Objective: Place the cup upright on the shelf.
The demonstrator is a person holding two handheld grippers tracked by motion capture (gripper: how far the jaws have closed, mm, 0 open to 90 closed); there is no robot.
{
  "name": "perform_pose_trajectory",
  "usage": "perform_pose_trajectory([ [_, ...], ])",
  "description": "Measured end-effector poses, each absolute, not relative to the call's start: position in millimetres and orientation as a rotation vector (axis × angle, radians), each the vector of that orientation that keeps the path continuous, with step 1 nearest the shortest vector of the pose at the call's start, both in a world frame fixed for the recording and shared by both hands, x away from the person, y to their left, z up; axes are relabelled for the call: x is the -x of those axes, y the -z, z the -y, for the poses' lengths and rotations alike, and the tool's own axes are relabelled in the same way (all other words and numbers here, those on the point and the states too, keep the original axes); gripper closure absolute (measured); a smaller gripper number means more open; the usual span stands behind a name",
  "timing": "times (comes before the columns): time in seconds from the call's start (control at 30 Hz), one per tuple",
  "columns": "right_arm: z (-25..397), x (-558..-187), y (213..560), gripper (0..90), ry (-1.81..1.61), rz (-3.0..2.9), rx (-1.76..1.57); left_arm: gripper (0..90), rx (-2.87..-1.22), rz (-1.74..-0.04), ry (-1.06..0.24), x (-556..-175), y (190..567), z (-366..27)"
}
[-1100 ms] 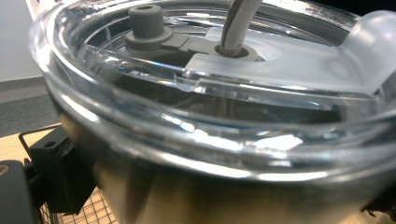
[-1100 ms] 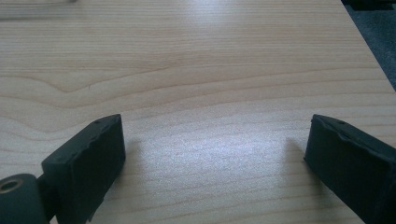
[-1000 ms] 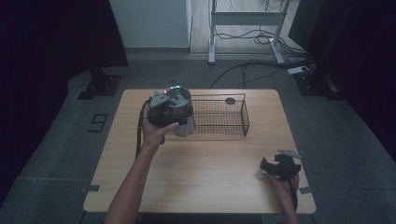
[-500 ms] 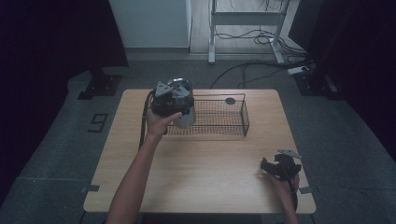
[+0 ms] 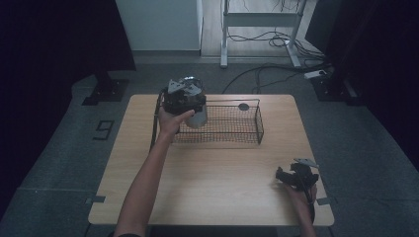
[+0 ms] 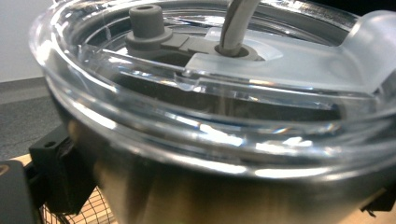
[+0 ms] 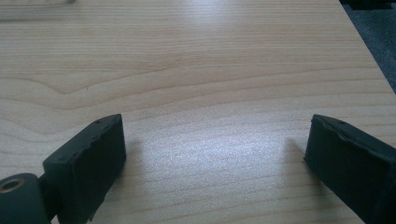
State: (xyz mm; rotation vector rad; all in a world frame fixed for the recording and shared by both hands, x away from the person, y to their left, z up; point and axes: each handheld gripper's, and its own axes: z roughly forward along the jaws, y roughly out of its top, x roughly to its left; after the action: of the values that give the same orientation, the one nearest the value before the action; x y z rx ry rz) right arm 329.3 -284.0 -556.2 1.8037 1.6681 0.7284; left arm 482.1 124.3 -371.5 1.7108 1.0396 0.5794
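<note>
From the high view, a wooden surface point(image 5: 212, 168) carried a black wire basket point(image 5: 225, 123) near its far edge. The left hand-held gripper point(image 5: 184, 96) was raised over the basket's left end, clamped around a steel tumbler point(image 5: 197, 116). The tumbler stood upright, its long axis vertical, its lower body hanging beside the basket's left wall. The right hand-held gripper point(image 5: 295, 176) rested near the surface's near right corner, well apart from the basket.

In the left gripper view, the tumbler point(image 6: 201, 186) sat very close, its clear lid point(image 6: 224, 126) on top and facing up (a grey plug and a straw stood in it). The black jaws pressed its steel sides, with basket mesh point(image 6: 93, 210) below.

In the right gripper view, the right hand-held gripper point(image 7: 215, 158) had its jaws spread wide over bare wood, holding nothing.
</note>
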Motion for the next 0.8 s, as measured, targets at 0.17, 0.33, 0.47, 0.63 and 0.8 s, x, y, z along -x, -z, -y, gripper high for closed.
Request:
perform_pose_trajectory([
  [0.17, 284.0, -329.3, 556.2, 5.0, -0.728, -1.668, -1.804, 4.0, -1.708, -1.072, -0.582, -495.4, 380.3, -123.0],
  [0.33, 284.1, -329.3, 556.2, 5.0, -0.728, -1.668, -1.804, 3.9, -1.730, -1.102, -0.591, -503.9, 391.6, -121.9],
  [0.47, 284.1, -329.3, 556.2, 4.9, -0.728, -1.668, -1.804, 3.9, -1.730, -1.121, -0.586, -507.6, 401.5, -122.2],
  [0.63, 284.0, -329.3, 556.2, 5.0, -0.728, -1.668, -1.804, 3.9, -1.750, -1.138, -0.597, -509.7, 411.4, -120.8],
  [0.8, 284.0, -329.2, 556.2, 5.0, -0.728, -1.668, -1.804, 3.9, -1.764, -1.157, -0.594, -513.5, 424.1, -118.3],
])
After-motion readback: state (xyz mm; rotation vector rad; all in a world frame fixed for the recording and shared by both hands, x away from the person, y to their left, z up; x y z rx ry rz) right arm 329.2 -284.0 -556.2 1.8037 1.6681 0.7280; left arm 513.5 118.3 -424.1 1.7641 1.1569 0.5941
